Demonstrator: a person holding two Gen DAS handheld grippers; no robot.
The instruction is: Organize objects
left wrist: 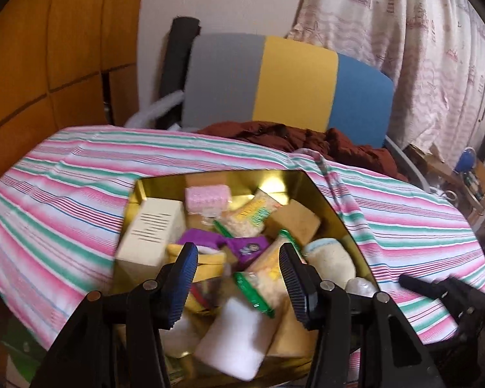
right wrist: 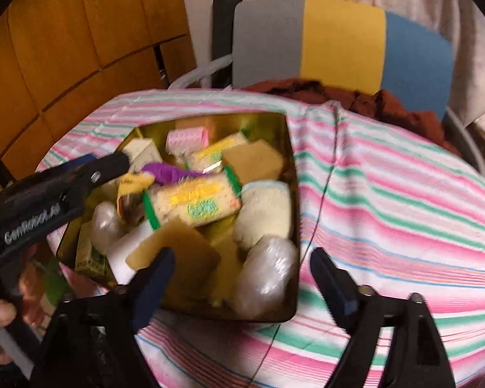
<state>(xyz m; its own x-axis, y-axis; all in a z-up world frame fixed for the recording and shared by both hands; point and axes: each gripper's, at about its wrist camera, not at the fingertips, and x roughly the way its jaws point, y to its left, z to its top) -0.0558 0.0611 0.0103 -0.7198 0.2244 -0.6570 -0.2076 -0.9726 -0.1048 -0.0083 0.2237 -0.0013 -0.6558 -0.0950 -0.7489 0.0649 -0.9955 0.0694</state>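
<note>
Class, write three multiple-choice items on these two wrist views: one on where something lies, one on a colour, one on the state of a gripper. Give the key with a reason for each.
1. Where does the pink wrapped roll lie?
A. on the striped cloth beside the tin
B. inside the gold tin, near its far end
C. on the chair

2. What colours are the panels of the chair back?
A. grey, yellow, blue
B. red, white, green
C. all black

3. How is the right gripper?
A. shut on a sponge
B. open and empty
C. shut on the tin's rim

Key: 1 B, it lies among the packets within the tin's walls. 2 A, three panels side by side. 3 B, its fingers stand wide apart with nothing between them.
</note>
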